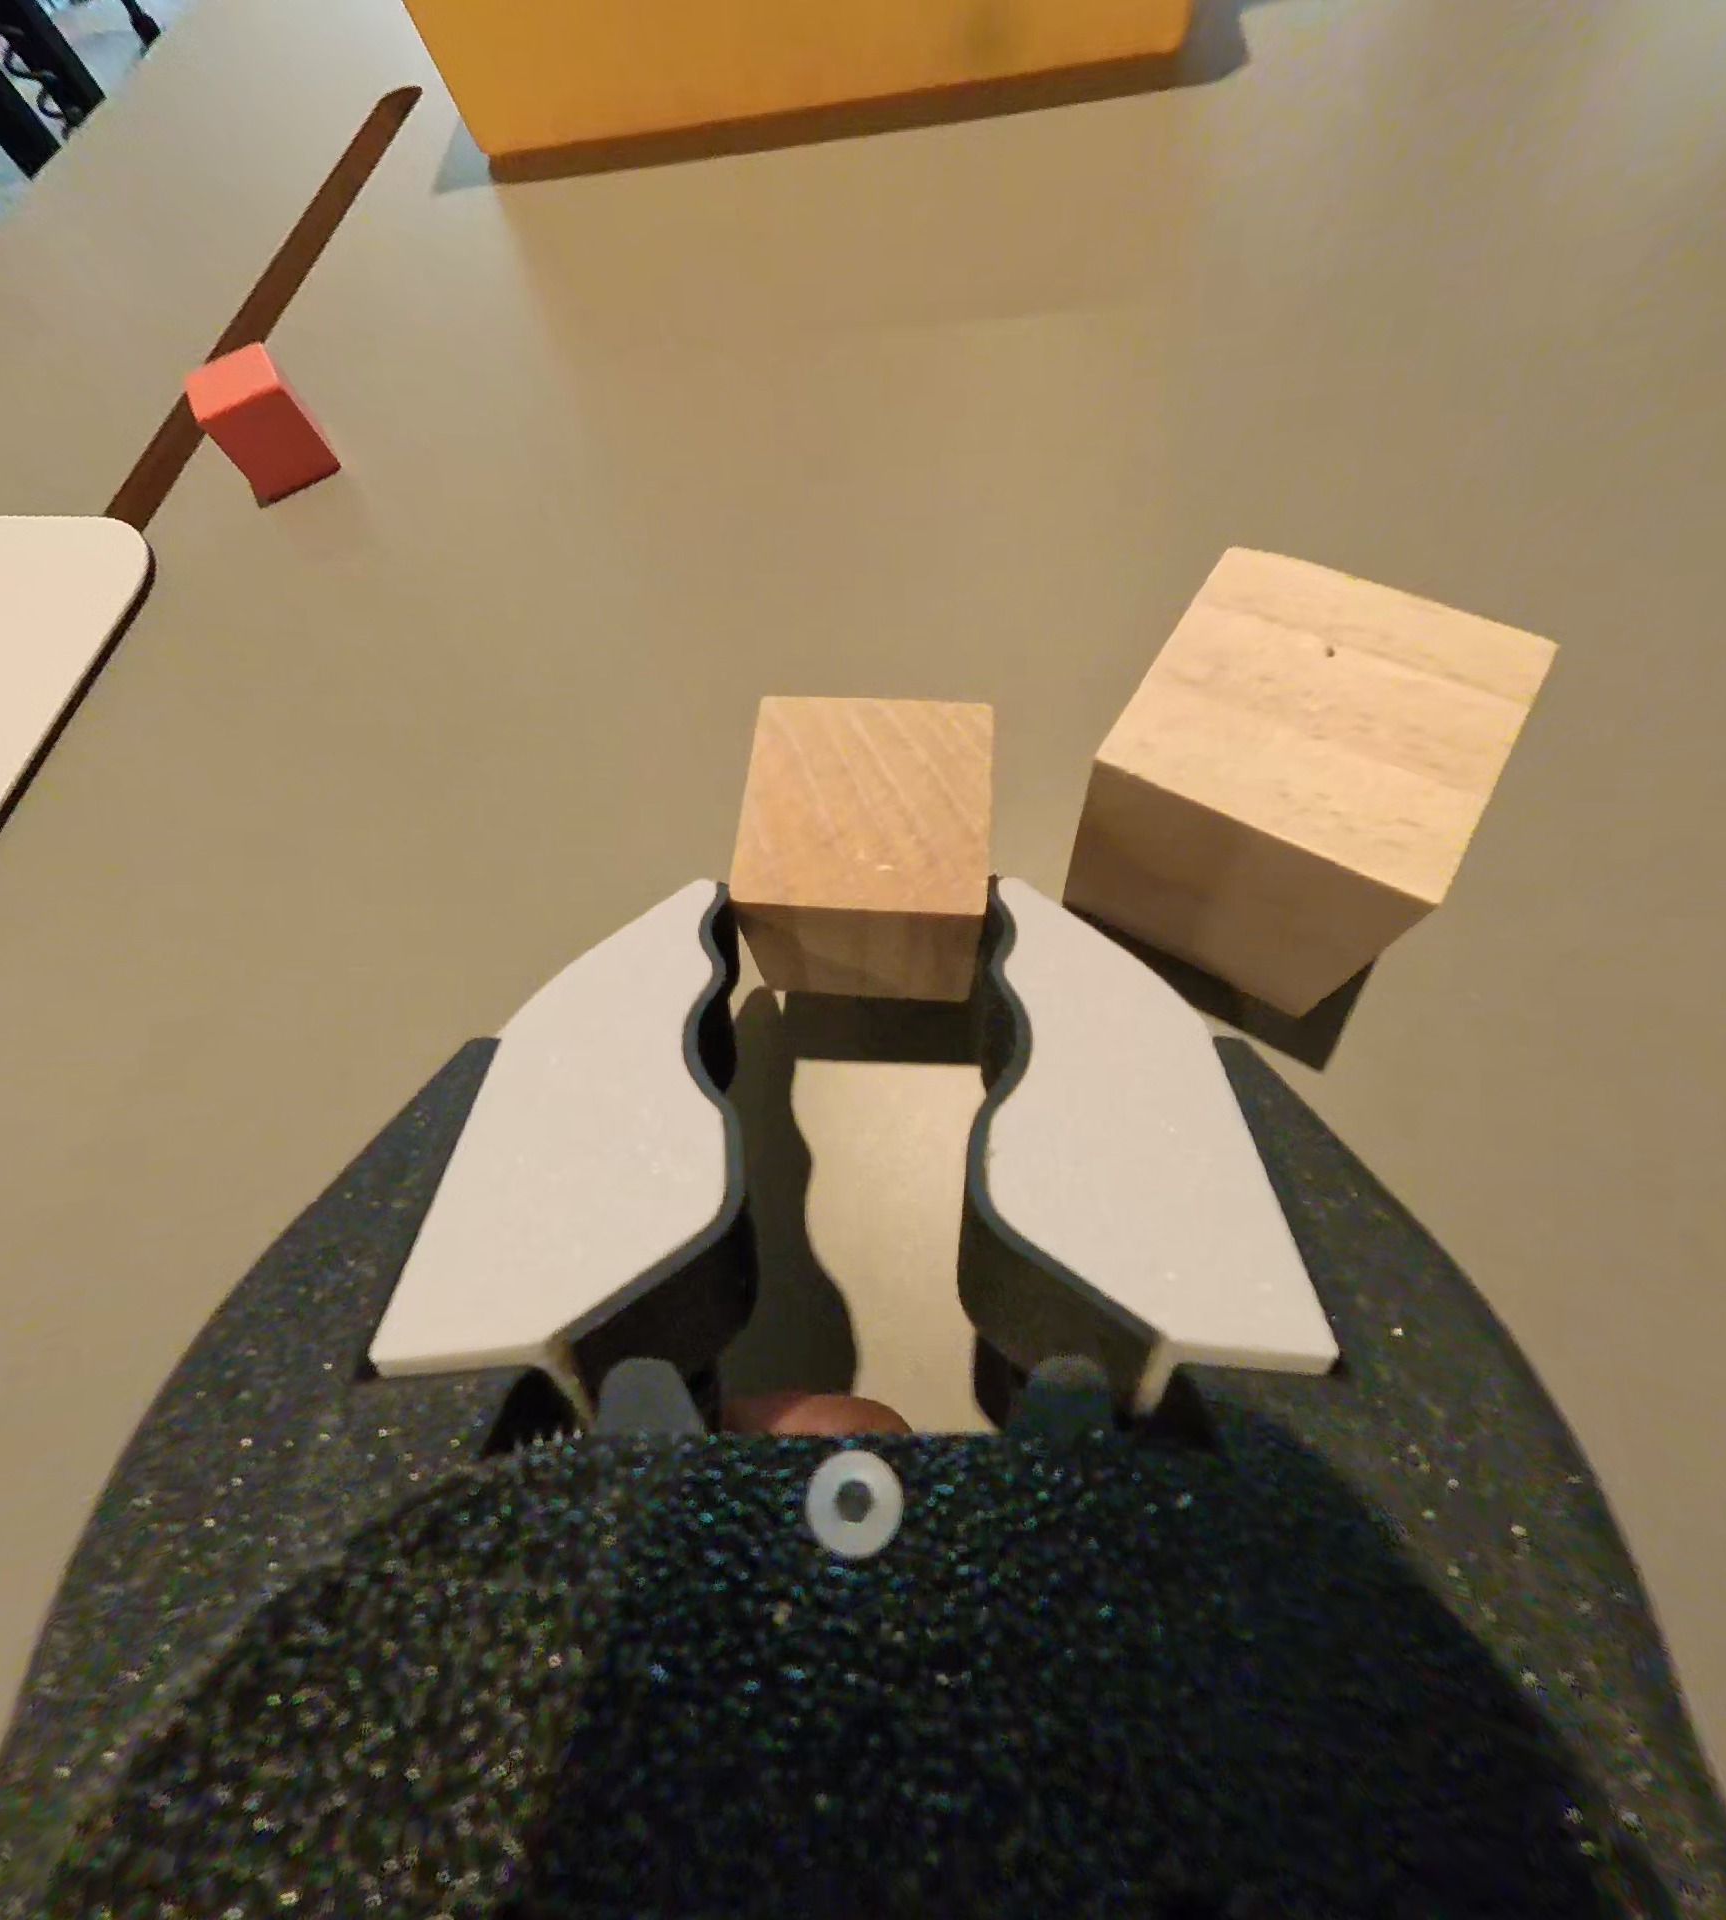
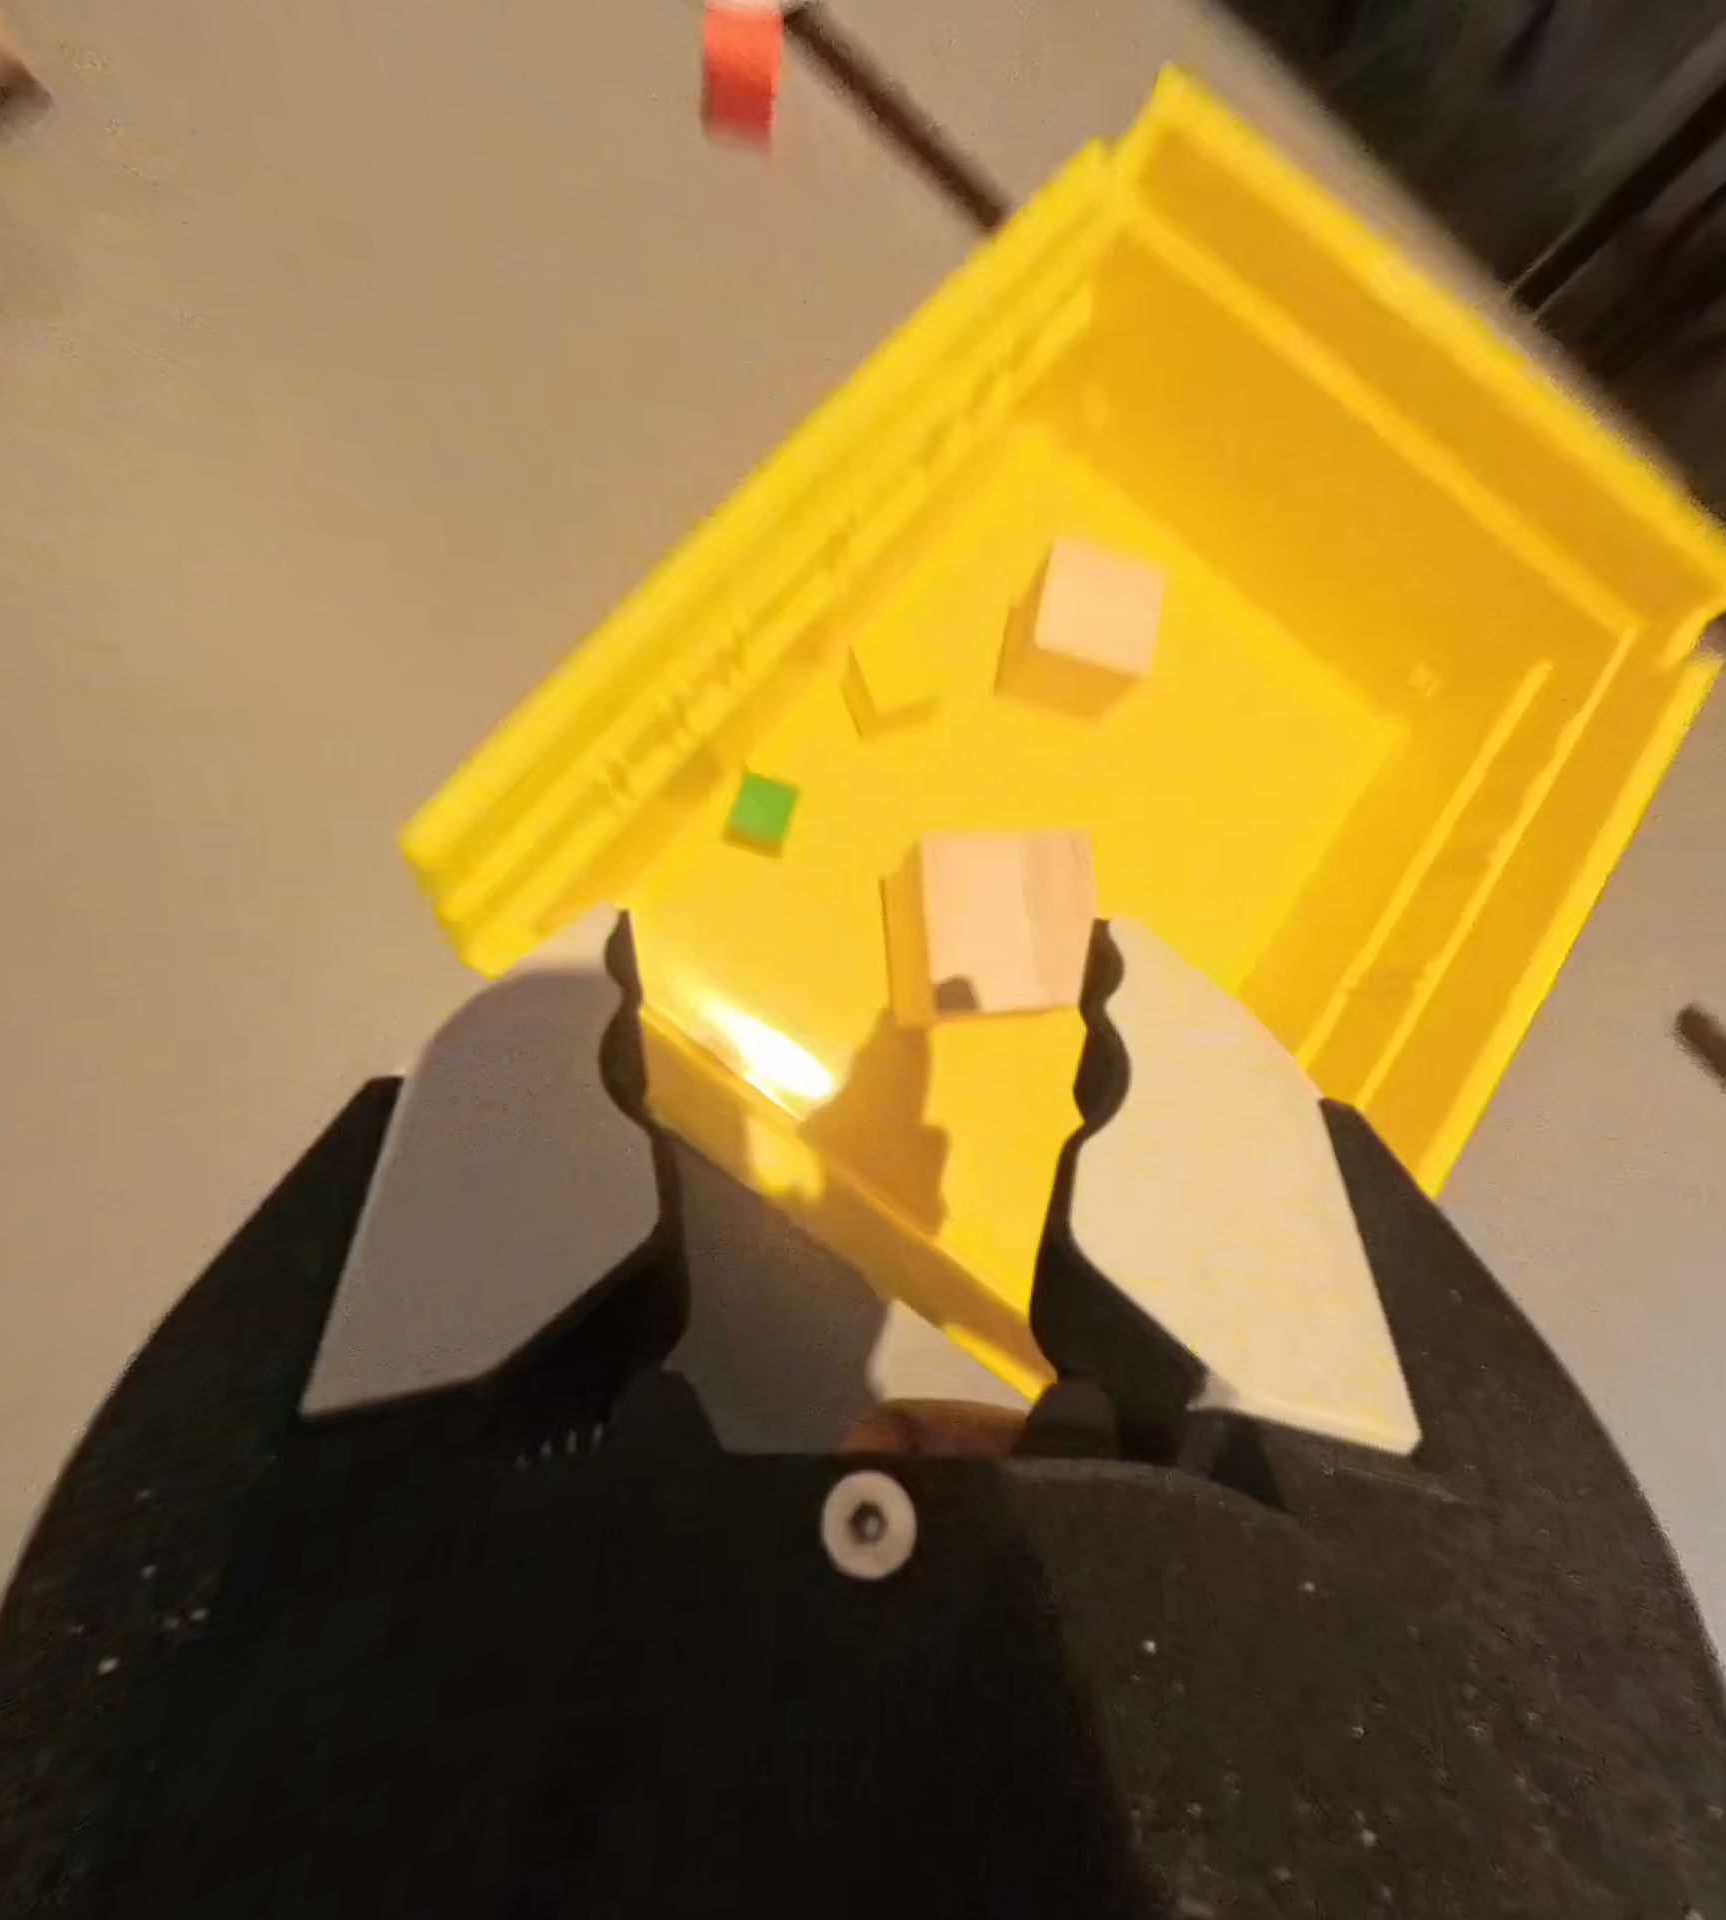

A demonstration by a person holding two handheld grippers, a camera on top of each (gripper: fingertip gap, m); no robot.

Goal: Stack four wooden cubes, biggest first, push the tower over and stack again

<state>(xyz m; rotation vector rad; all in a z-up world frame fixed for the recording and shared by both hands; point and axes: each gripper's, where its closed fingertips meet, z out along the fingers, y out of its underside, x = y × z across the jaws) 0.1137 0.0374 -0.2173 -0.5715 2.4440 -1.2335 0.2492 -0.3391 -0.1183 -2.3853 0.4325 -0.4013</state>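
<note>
Only the left view shows the left gripper (image 1: 861, 914) clamping a wooden cube (image 1: 864, 831) beside a bigger cube (image 1: 1295, 769) on the table (image 1: 734, 468); the right gripper (image 2: 859, 961), fingers spread and empty, hangs over a yellow bin (image 2: 1202, 810) holding two pale cubes (image 2: 994, 935) and a green block (image 2: 761, 812).

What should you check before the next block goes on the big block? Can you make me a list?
1. Left gripper holds the medium cube: ok, a finger on each side.
2. Cube lifted off the table: ok, its shadow lies beneath.
3. Big cube sits flat with a bare top: ok.
4. Held cube is above the big cube: not ok, it is beside it.
5. Right gripper has a cube: not ok, it is open over the yellow bin.
6. More cubes waiting: ok, two pale cubes lie in the bin; sizes cannot tell, blurred.
</note>
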